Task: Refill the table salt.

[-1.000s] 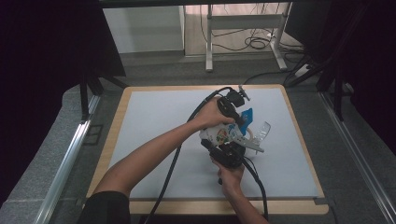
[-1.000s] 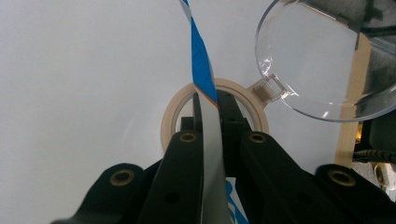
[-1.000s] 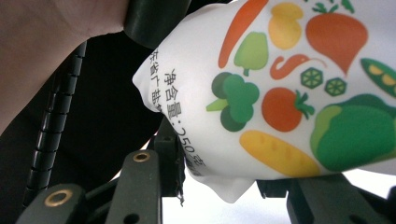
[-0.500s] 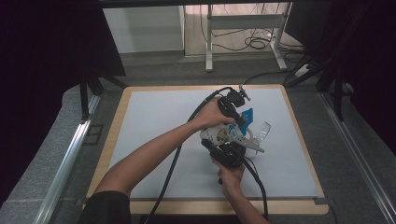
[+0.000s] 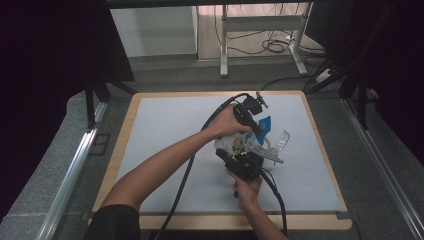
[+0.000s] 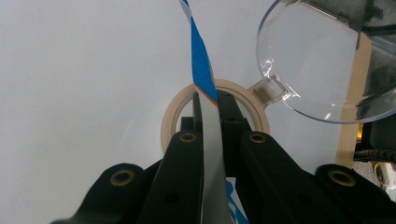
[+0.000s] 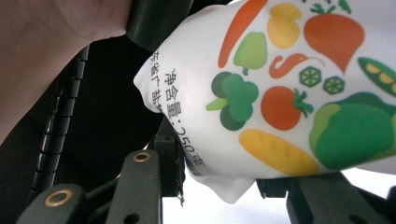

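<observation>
A white bag printed with vegetables [image 5: 235,144] [image 7: 289,93] is held up over the right middle of the table. My right gripper [image 5: 241,163] [image 7: 224,182] comes from below and is shut on the bag's lower end. My left gripper [image 5: 253,123] [image 6: 210,100] reaches across from above and is shut on the bag's flat blue-and-white top strip [image 6: 201,60]. Under the bag lies a clear jar [image 5: 277,142] with a beige rim [image 6: 173,116] and a hinged clear lid [image 6: 317,60] swung open.
A pale grey mat [image 5: 165,130] covers the wooden-edged table [image 5: 127,125]. Black cables [image 5: 182,185] trail from both grippers toward the near edge. Metal rails run along both sides, and a desk frame [image 5: 260,30] stands beyond the far edge.
</observation>
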`<state>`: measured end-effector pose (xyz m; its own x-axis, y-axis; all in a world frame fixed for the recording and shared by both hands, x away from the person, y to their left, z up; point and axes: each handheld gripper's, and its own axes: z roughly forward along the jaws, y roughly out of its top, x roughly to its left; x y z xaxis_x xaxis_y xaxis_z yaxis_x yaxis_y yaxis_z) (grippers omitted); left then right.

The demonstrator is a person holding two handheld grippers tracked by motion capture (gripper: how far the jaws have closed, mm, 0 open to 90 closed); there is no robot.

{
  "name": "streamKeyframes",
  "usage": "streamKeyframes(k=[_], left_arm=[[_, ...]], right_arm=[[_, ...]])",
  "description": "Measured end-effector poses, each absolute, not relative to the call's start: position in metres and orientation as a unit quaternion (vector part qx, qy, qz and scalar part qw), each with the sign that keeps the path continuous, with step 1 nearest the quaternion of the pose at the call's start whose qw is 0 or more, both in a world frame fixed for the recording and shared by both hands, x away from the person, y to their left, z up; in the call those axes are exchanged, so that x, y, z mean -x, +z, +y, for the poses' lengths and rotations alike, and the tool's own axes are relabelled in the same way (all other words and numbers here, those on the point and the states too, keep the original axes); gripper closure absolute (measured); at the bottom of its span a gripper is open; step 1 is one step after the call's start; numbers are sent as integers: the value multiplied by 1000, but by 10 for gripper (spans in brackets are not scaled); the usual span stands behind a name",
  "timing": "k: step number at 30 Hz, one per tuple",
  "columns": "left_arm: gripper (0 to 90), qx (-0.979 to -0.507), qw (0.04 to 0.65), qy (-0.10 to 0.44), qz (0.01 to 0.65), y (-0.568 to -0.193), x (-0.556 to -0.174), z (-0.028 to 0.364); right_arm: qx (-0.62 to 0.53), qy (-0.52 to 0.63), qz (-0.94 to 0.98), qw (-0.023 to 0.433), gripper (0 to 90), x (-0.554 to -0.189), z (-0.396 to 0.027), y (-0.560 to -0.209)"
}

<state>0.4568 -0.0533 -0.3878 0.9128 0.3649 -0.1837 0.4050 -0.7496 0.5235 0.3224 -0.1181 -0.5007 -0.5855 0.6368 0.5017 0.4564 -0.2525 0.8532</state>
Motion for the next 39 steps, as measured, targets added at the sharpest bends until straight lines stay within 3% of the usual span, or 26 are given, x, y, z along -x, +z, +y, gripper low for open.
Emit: streamKeyframes(k=[39], left_arm=[[897,-936,285,-36,204,-388,-459,-54]], right_arm=[[-448,652,608,63,605,-322,-122,-499]])
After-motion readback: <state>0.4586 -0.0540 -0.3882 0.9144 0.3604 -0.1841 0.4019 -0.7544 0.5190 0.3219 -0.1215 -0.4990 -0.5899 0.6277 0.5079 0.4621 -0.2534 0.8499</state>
